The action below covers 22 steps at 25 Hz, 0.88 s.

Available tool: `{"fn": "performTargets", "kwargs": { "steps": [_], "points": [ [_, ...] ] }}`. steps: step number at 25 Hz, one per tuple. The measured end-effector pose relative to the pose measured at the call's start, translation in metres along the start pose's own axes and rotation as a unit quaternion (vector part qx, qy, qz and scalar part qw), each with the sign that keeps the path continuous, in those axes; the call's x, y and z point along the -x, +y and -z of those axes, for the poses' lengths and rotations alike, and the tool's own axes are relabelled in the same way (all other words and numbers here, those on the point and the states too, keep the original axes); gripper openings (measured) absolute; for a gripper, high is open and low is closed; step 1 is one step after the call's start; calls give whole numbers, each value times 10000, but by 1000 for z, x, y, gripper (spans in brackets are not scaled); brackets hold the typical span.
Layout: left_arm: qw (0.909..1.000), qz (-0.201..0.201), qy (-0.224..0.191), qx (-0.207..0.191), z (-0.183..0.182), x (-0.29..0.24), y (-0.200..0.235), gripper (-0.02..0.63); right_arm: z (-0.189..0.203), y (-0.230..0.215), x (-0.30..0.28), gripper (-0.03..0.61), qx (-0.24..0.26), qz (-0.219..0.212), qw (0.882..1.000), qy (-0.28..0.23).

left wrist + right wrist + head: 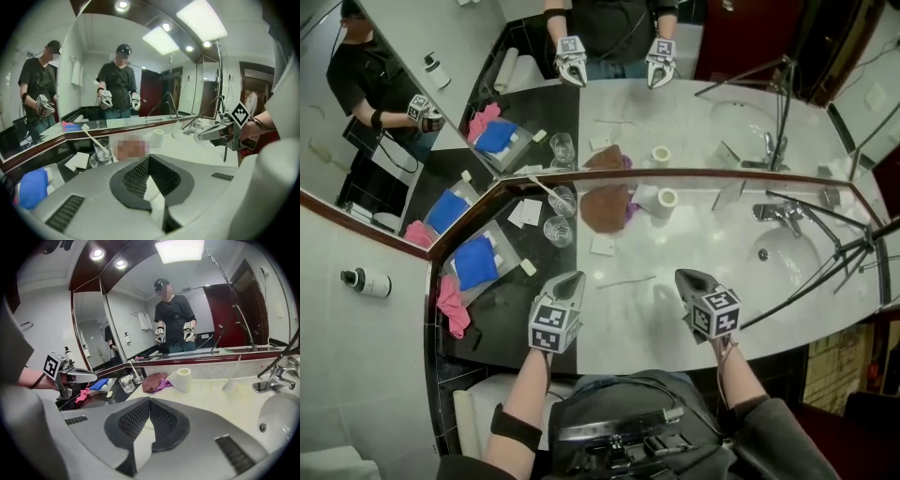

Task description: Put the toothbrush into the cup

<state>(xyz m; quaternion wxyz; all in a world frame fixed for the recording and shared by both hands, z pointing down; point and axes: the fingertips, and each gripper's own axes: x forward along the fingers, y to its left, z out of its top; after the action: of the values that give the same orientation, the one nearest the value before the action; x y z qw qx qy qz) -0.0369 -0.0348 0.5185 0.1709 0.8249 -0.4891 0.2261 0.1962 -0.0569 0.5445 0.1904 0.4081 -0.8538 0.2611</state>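
Standing in the rear glass cup (563, 201) by the mirror, the white toothbrush (93, 137) leaned with its head up and out over the rim, so the task looked done as far as these views showed. The left gripper (571, 278) and the right gripper (685, 276) both hovered above the front of the worktop (703, 234), well apart from the cup, each with its fingers pressed together on nothing. A 2nd glass (558, 231) stood just in front of the cup, and a thin pale stick (625, 279) on the worktop was too small to identify.
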Motion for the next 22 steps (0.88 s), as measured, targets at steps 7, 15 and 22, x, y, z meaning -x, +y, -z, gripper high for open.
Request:
{"fn": "performTargets", "kwargs": {
  "steps": [7, 15, 22],
  "points": [
    [9951, -578, -358, 717, 12, 55, 49, 2, -16, 54, -32, 25, 352, -457, 9983, 101],
    [9855, -1047, -574, 1204, 35, 98, 85, 2, -27, 115, -69, 23, 714, -987, 9924, 170],
    [9799, -1153, -688, 1475, 42, 103, 100, 2, -32, 136, -85, 23, 906, -1188, 9885, 249]
  ]
}}
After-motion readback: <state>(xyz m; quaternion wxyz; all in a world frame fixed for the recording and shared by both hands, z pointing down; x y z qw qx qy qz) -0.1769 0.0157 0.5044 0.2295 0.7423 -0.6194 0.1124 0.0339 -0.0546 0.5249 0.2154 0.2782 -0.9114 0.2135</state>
